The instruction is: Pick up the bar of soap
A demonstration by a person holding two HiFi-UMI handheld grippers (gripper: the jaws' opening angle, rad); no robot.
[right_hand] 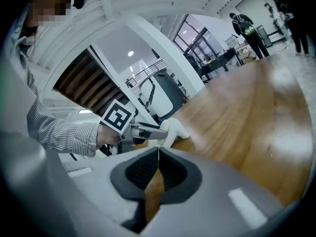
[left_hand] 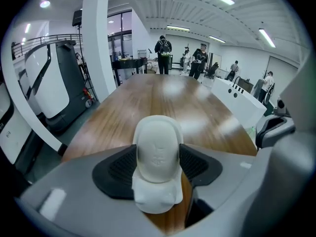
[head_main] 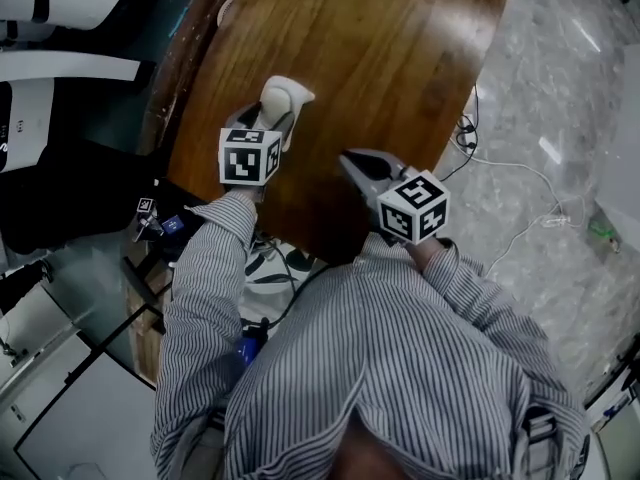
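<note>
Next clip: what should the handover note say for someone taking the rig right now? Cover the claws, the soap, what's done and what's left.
Left claw: open, with the soap between its pads; not clamped as far as I can see.
Right claw: shut, empty, over the table near its front edge.
Soap: on the table, toward its left edge.
Done: left claw is placed around the soap.
Left: close on the soap and lift it.

A glossy wooden table (head_main: pixel 380 58) with a rounded end stood on a pale, marble-patterned floor (head_main: pixel 570 88). White cables (head_main: pixel 520 173) lay on the floor beside it. Several people (left_hand: pixel 163 53) stood beyond its far end. A white pillar (left_hand: pixel 96 48) stood alongside.
</note>
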